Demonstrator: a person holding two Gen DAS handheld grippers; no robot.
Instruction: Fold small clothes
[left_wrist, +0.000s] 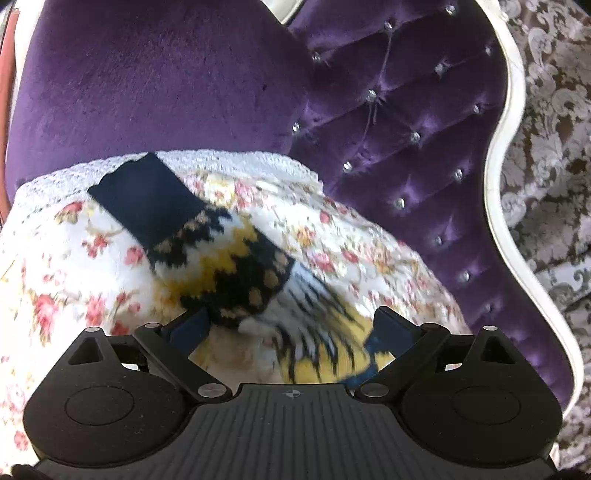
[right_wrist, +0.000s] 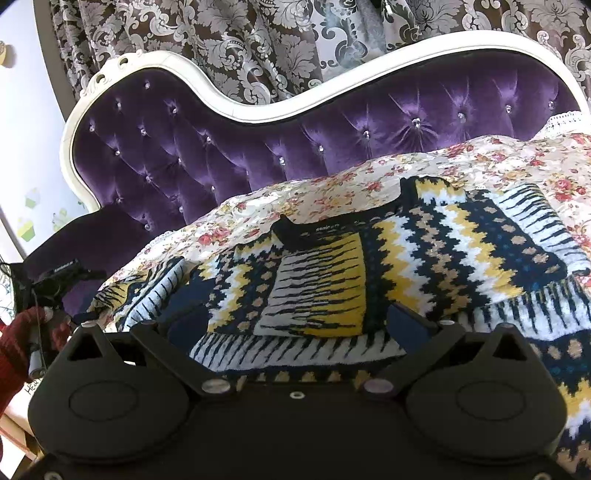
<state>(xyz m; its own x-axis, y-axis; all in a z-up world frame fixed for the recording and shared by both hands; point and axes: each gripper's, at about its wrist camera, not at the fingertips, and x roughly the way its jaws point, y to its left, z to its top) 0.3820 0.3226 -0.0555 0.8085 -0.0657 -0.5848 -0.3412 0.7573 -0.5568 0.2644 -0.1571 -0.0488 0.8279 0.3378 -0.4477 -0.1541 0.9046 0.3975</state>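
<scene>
A small knitted sweater (right_wrist: 424, 258) in navy, yellow, white and tan zigzags lies on a floral cloth (right_wrist: 369, 184) over a purple sofa. Its neck with a label faces the sofa back, and one sleeve is folded across the body. My right gripper (right_wrist: 299, 328) is open, its jaws spread just above the sweater's lower body. In the left wrist view, a sleeve (left_wrist: 236, 258) with a dark navy cuff (left_wrist: 147, 199) stretches away over the floral cloth (left_wrist: 74, 258). My left gripper (left_wrist: 291, 328) is open, jaws wide on either side of the sleeve's near part.
The tufted purple sofa back (right_wrist: 258, 147) with a white carved frame (right_wrist: 236, 107) rises behind the cloth. A purple cushion (left_wrist: 147, 74) stands beyond the sleeve. Patterned curtains (right_wrist: 221, 48) hang behind. A person's red-sleeved arm (right_wrist: 18, 343) is at the left edge.
</scene>
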